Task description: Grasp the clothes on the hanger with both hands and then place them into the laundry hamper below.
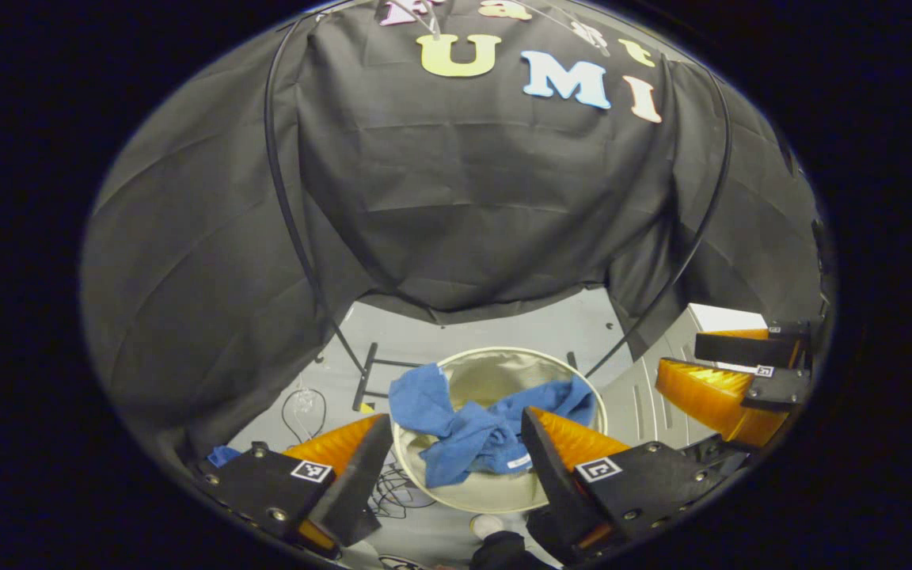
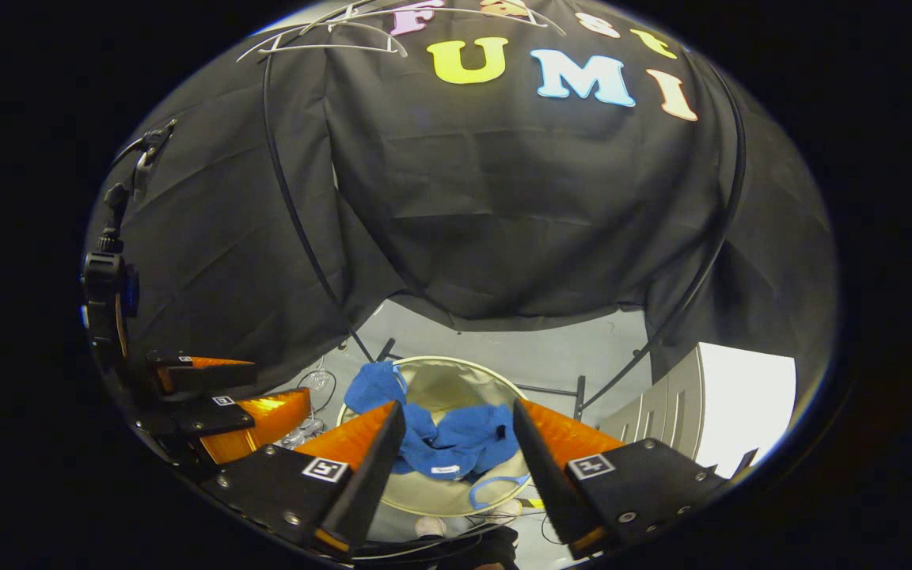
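A blue garment (image 1: 472, 431) lies bunched in the round cream laundry hamper (image 1: 503, 499) on the floor, with one end draped over the hamper's left rim. My left gripper (image 1: 456, 467) hangs above the hamper, open, nothing between its orange fingers. In the right gripper view the same blue garment (image 2: 448, 443) rests in the hamper (image 2: 432, 495), and my right gripper (image 2: 456, 459) is open above it. The right gripper (image 1: 729, 380) also appears at the right of the left gripper view. White hangers (image 2: 329, 39) hang at the top.
A black clothes rack's curved poles (image 1: 286, 206) and its base bar (image 1: 365, 376) stand around the hamper on the grey floor. Loose cables (image 1: 302, 408) lie left of the hamper. A white ribbed panel (image 2: 662, 412) is at the right. A person's shoes (image 2: 432, 526) are below.
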`<action>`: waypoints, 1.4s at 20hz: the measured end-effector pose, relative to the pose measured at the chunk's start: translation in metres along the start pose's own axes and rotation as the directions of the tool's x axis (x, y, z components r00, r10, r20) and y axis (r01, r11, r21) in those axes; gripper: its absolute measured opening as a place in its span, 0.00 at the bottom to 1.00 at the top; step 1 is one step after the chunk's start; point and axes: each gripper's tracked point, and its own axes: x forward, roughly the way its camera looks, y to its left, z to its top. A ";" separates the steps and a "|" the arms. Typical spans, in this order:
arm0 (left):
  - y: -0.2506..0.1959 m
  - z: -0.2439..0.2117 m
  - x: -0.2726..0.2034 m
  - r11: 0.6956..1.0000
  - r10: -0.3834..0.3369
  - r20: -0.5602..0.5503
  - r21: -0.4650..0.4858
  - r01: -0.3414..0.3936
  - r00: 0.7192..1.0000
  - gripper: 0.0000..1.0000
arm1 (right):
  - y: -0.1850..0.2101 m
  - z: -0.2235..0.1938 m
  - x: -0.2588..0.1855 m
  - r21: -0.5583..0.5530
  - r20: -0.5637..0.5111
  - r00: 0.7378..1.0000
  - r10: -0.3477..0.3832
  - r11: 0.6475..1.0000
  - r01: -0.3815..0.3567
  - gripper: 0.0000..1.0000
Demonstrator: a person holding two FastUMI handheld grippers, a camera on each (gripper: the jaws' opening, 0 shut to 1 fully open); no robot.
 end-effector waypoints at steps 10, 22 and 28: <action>-0.001 0.126 -0.085 1.000 -0.021 0.304 0.024 0.014 0.952 0.95 | -0.029 0.080 -0.069 0.068 0.259 0.960 -0.104 0.994 0.090 0.94; -0.053 0.266 -0.254 0.998 -0.049 0.648 0.070 0.006 0.760 0.94 | -0.105 0.163 -0.235 0.119 0.595 0.769 -0.233 0.972 0.202 0.91; -0.062 0.272 -0.314 0.999 -0.014 0.720 0.037 -0.019 0.694 0.93 | -0.131 0.167 -0.300 0.134 0.674 0.695 -0.251 0.966 0.220 0.92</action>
